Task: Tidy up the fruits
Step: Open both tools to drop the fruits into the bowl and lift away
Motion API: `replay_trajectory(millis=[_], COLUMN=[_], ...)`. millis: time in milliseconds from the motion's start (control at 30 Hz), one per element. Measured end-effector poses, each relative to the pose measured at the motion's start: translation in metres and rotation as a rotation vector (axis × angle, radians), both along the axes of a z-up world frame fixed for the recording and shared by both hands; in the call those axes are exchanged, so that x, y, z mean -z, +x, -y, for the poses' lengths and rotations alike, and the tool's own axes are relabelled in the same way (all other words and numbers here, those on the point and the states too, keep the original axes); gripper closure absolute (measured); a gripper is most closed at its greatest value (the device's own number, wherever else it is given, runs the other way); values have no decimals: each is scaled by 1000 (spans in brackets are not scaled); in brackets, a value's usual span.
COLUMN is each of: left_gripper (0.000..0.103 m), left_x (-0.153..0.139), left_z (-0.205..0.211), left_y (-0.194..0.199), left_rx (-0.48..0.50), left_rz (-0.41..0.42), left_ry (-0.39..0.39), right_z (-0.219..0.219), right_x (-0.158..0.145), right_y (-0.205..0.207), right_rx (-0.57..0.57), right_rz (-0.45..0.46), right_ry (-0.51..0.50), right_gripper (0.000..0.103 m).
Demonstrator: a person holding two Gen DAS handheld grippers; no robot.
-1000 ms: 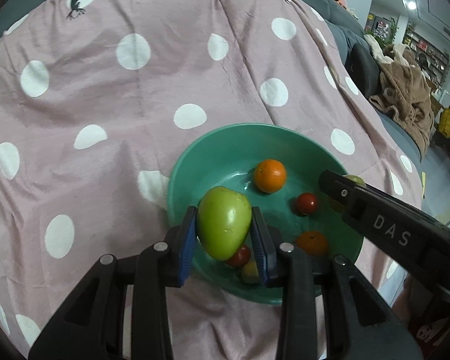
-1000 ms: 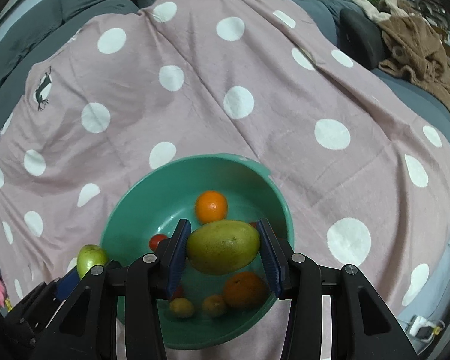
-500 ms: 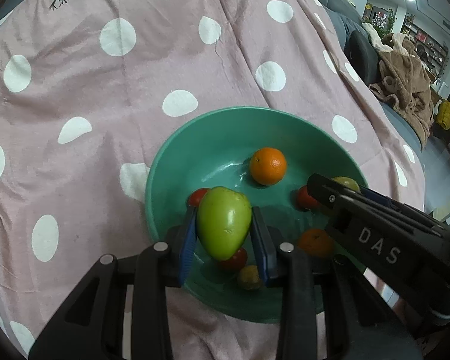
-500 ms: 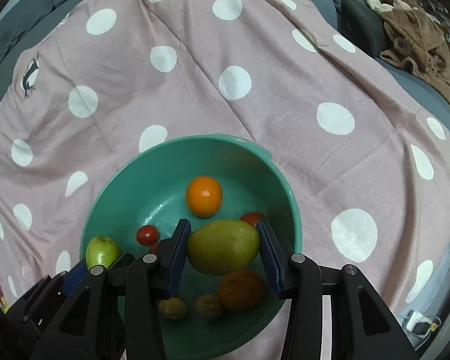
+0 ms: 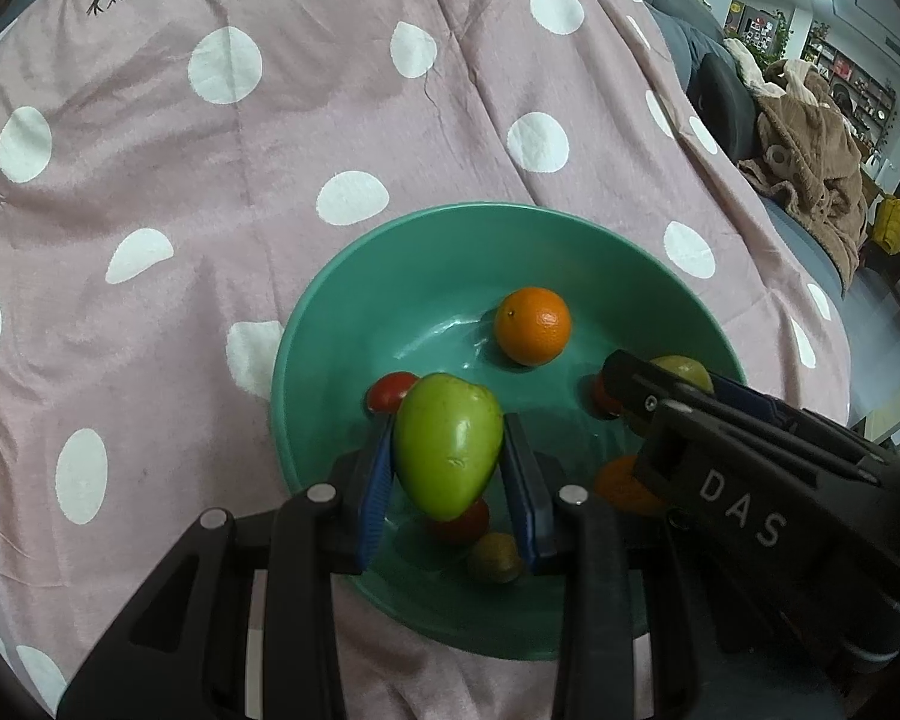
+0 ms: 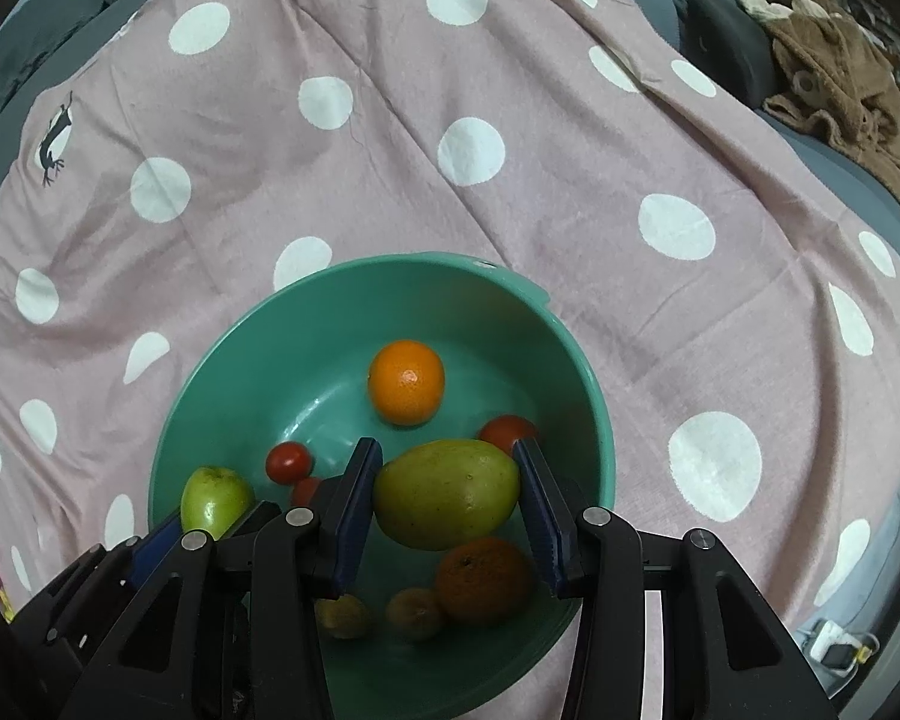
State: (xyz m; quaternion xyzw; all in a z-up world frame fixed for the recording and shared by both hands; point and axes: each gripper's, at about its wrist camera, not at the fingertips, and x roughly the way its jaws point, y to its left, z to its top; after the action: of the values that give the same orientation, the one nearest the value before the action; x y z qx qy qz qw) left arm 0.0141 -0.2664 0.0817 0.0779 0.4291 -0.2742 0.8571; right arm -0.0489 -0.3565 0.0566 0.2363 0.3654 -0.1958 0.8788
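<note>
My left gripper (image 5: 447,468) is shut on a green apple (image 5: 448,444), held over the near left part of a teal bowl (image 5: 354,276). Over the same bowl's (image 6: 210,360) near side, my right gripper (image 6: 447,498) is shut on a yellow-green mango (image 6: 447,493). The right wrist view also shows the apple (image 6: 216,498) at lower left. Inside the bowl lie an orange (image 6: 406,382), a second orange (image 6: 483,579), red tomatoes (image 6: 288,461) and two small yellowish fruits (image 6: 414,613). The right gripper's black body (image 5: 744,480) crosses the bowl's right side in the left wrist view.
The bowl rests on a pink cloth with white dots (image 6: 510,120) spread over a grey sofa. A brown garment (image 6: 834,84) lies on the sofa at far right, next to a dark cushion (image 6: 726,42).
Both grippers have come forward over the bowl, so it sits lower and larger in both views. The apple and the mango stay gripped as before.
</note>
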Motion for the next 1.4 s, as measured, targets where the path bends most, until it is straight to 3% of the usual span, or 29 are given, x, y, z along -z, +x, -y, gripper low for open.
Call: replay_trajectory(millis=[1233, 1367, 1400], left_gripper=[69, 58, 49], left_x=[11, 8, 5], left_z=[10, 8, 7], left_y=[-1, -1, -2], left_rx=[12, 14, 6], left_rz=[-8, 0, 13], left_ry=[7, 4, 2], right_z=[-4, -3, -4], right_x=[4, 3, 2], right_y=[7, 7, 7], right_rx=[-18, -22, -23], right_rz=[-11, -5, 1], right_ry=[-14, -16, -20], right_gripper=[56, 56, 56])
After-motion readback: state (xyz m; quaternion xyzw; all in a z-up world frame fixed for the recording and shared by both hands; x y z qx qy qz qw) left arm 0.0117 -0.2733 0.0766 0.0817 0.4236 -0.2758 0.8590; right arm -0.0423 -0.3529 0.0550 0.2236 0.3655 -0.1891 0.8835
